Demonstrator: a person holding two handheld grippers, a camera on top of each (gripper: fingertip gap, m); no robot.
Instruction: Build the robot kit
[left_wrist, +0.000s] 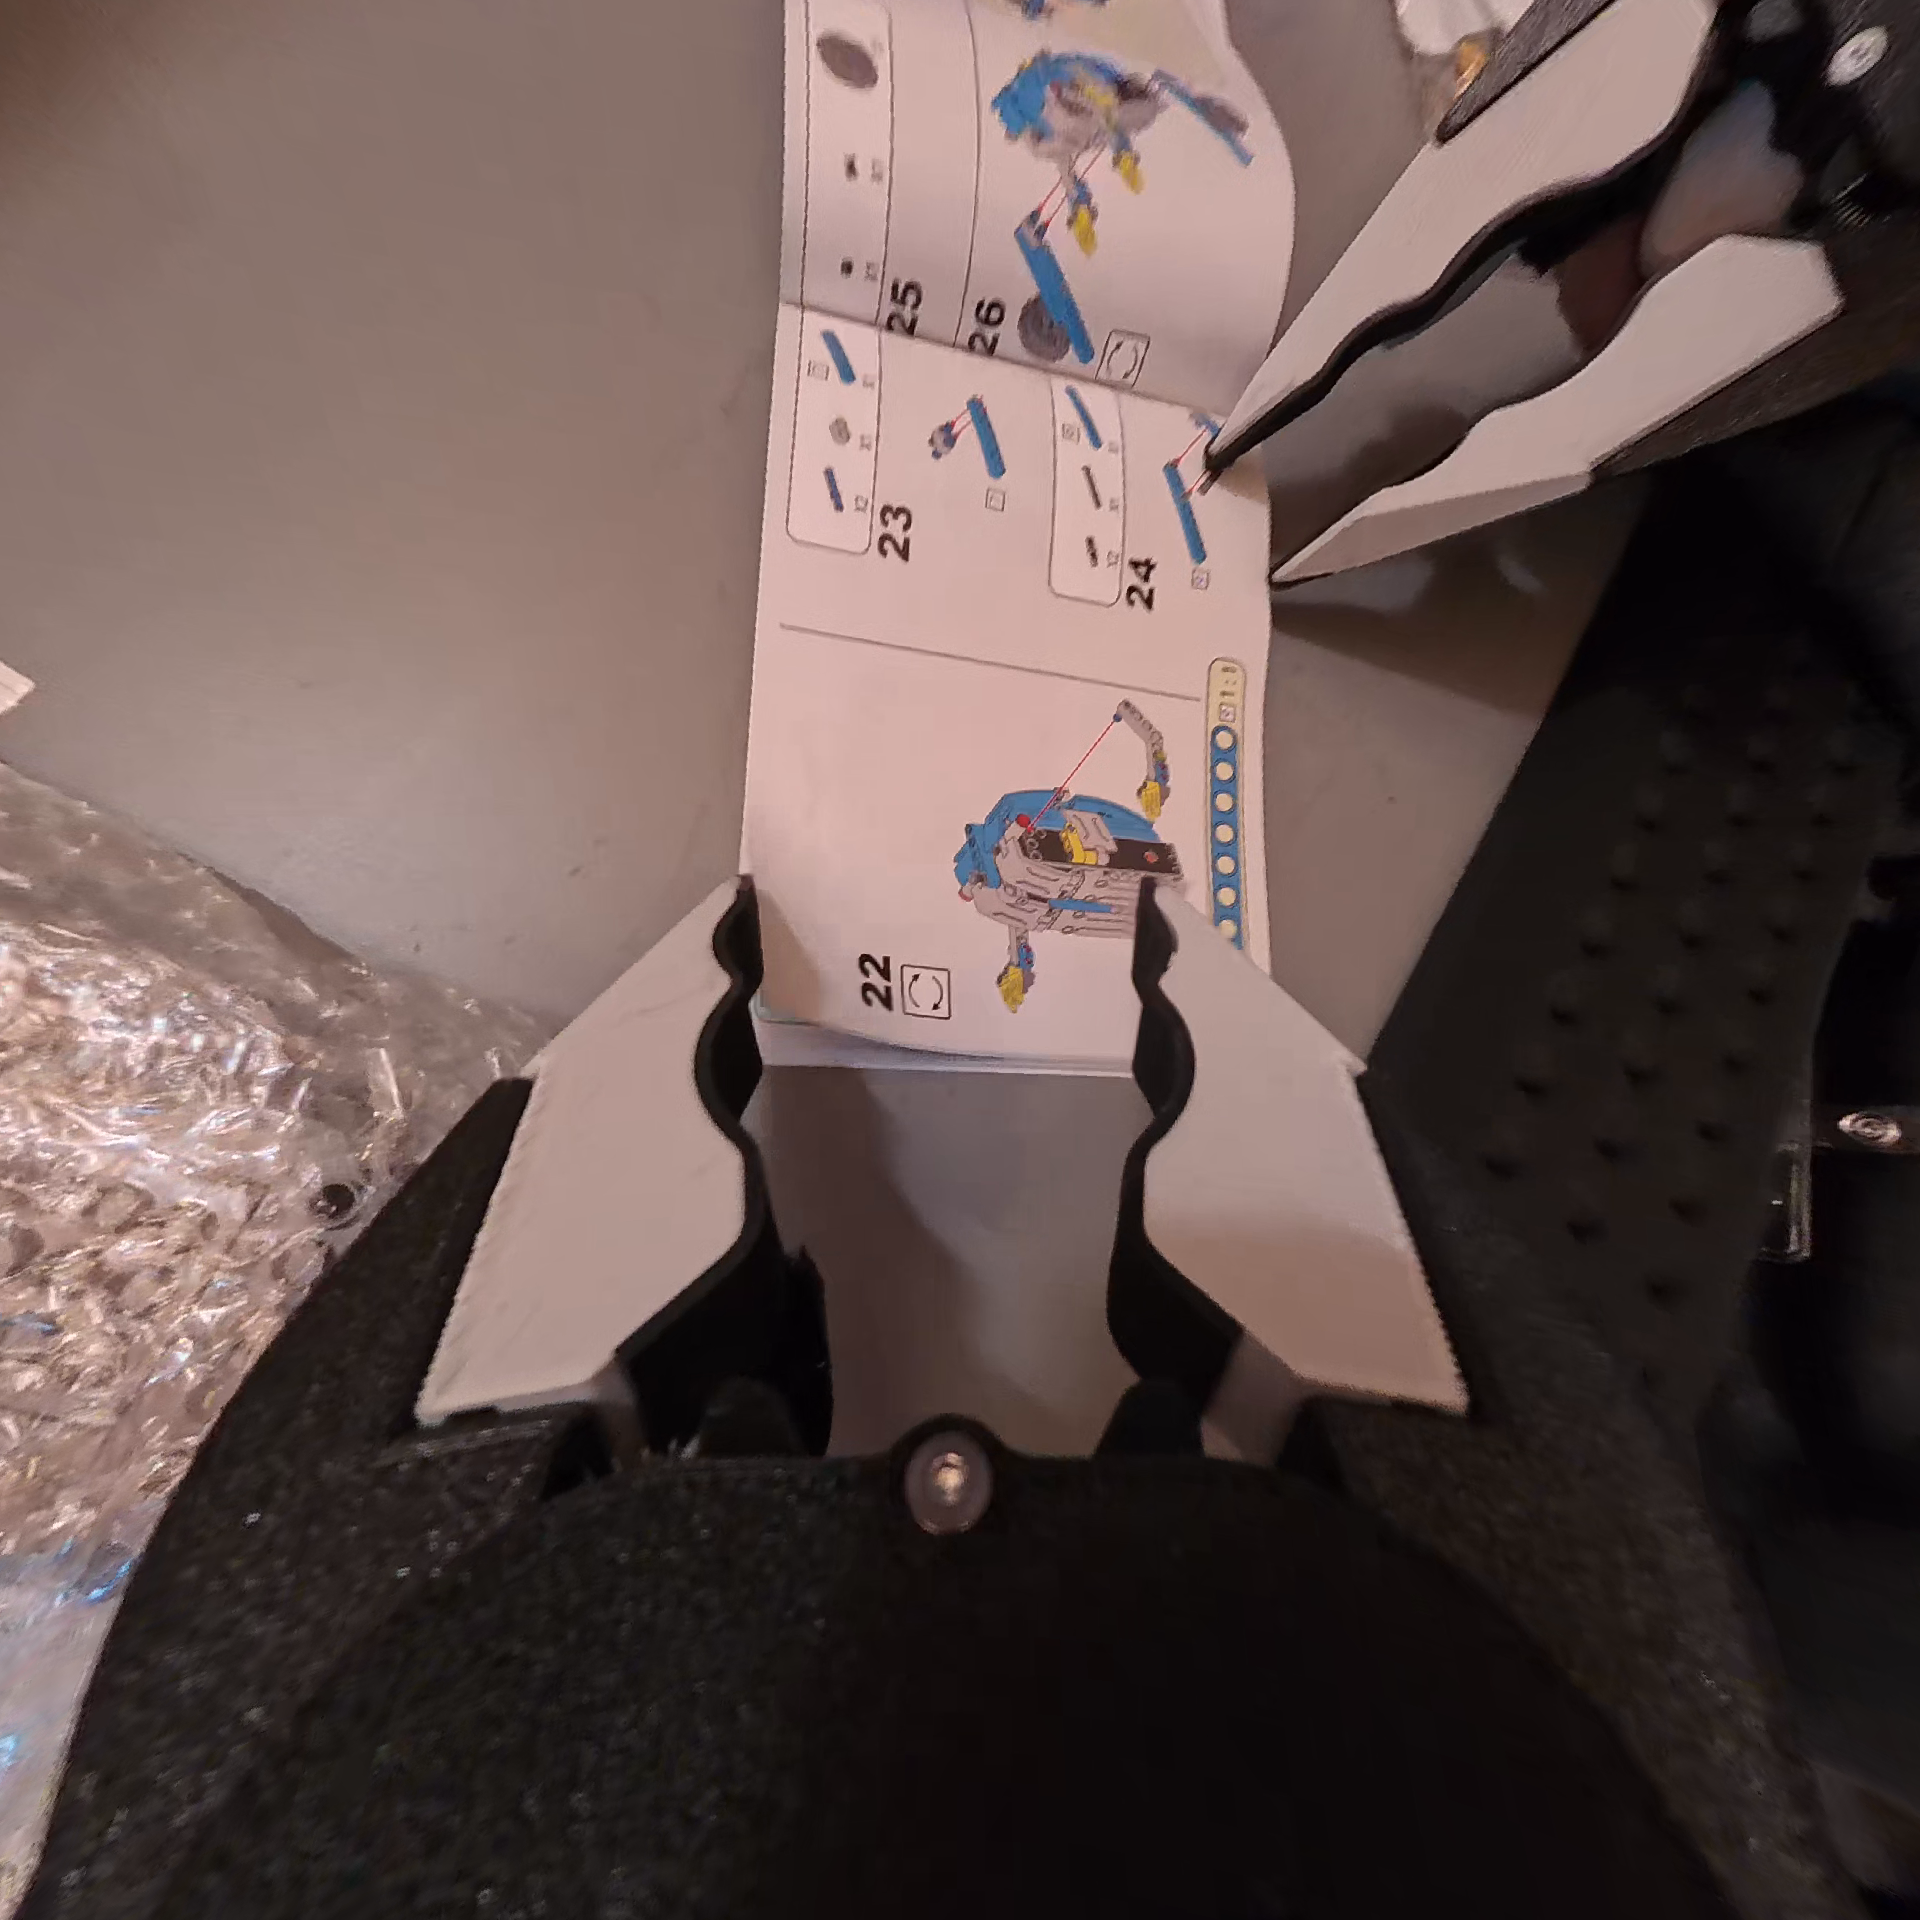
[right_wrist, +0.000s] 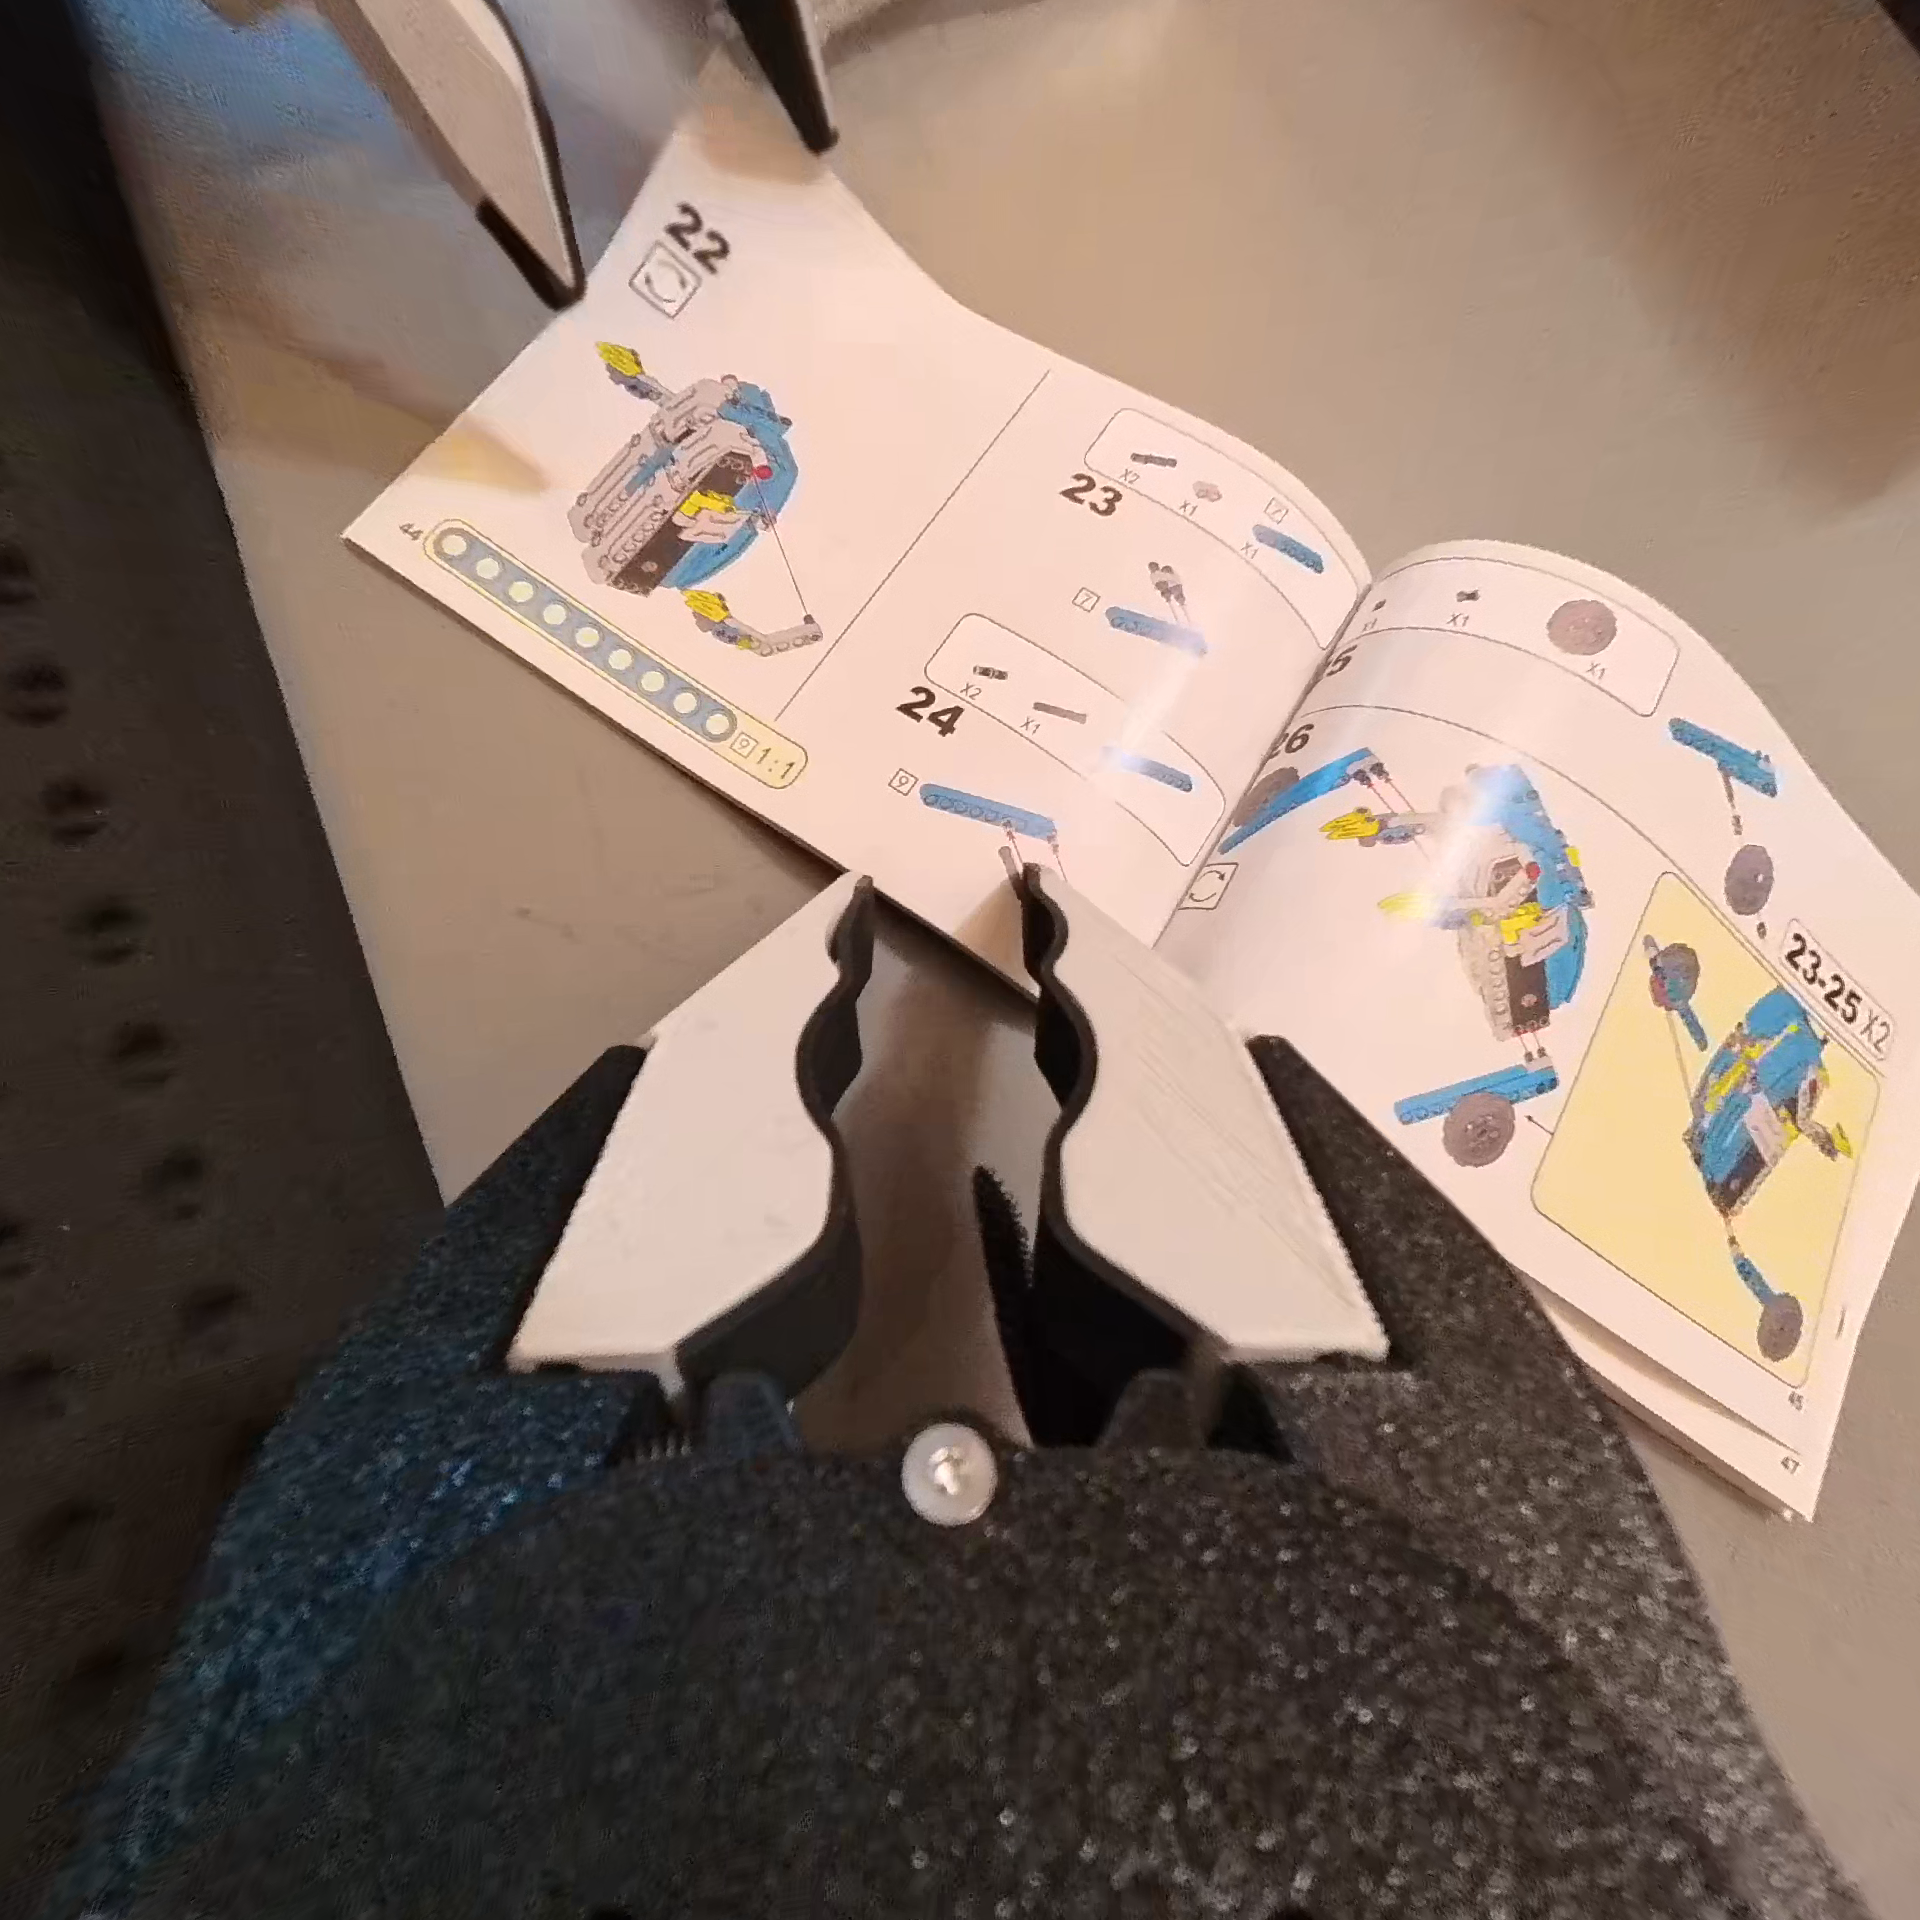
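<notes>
An open instruction booklet (left_wrist: 987, 675) with pictures of a blue, grey and yellow brick model lies flat on a grey table (left_wrist: 468, 468). My left gripper (left_wrist: 943, 899) is open, its tips over the near short edge of the booklet's left page. My right gripper (right_wrist: 945, 883) is open with a narrower gap. It straddles the long edge of the same page of the booklet (right_wrist: 935, 499), one tip over the paper and one just off it. The right gripper also shows in the left wrist view (left_wrist: 1247, 516), and the left gripper in the right wrist view (right_wrist: 691, 213). Both hold nothing.
Crumpled bubble wrap (left_wrist: 156, 1039) lies left of my left gripper. A black perforated mat (left_wrist: 1610, 935) borders the table beside the booklet and also shows in the right wrist view (right_wrist: 104, 831). The booklet's far page bulges upward near the spine.
</notes>
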